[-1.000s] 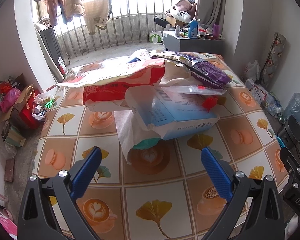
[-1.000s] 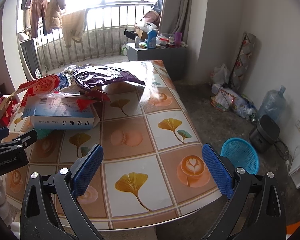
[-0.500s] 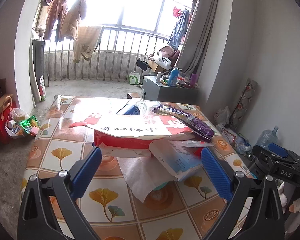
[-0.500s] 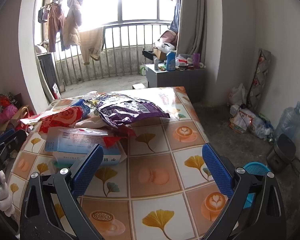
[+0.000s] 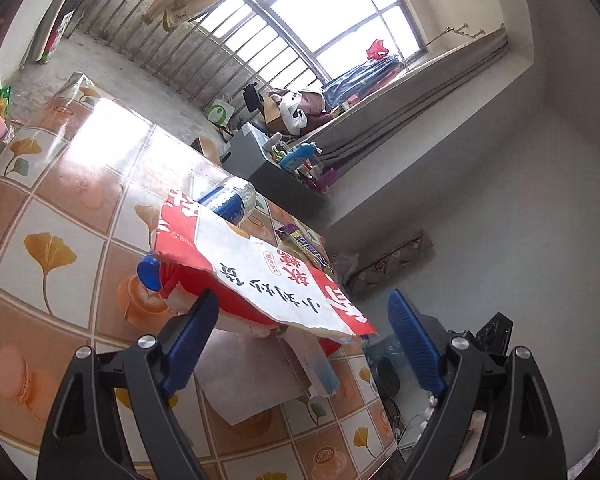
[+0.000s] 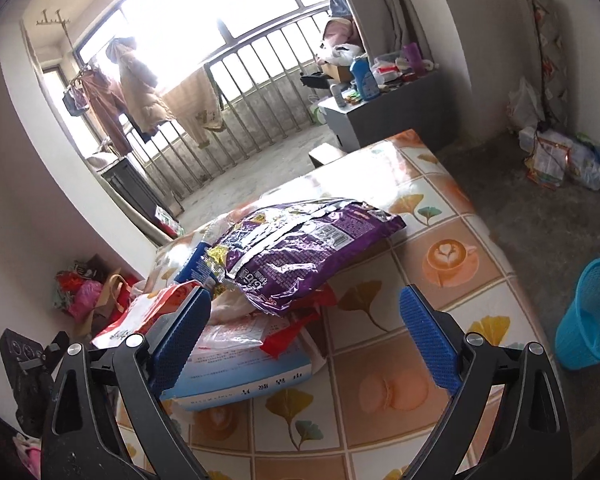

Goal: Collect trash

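Trash pile [image 5: 260,280] nearer left hand-held gripper [image 5: 304,344]

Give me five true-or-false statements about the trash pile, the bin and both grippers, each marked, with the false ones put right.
1. The purple bag lies on top of the pile. True.
2. The blue basket stands on the table. False: it stands on the floor beside the table.
3. The right gripper is clamped on the purple bag. False: its jaws are closing but wide apart, with nothing pressed between them.
4. A bottle with a blue label lies beyond the red and white bag. True.
5. The left gripper holds the red and white bag. False: its jaws are closing, but the pads do not press on the bag.
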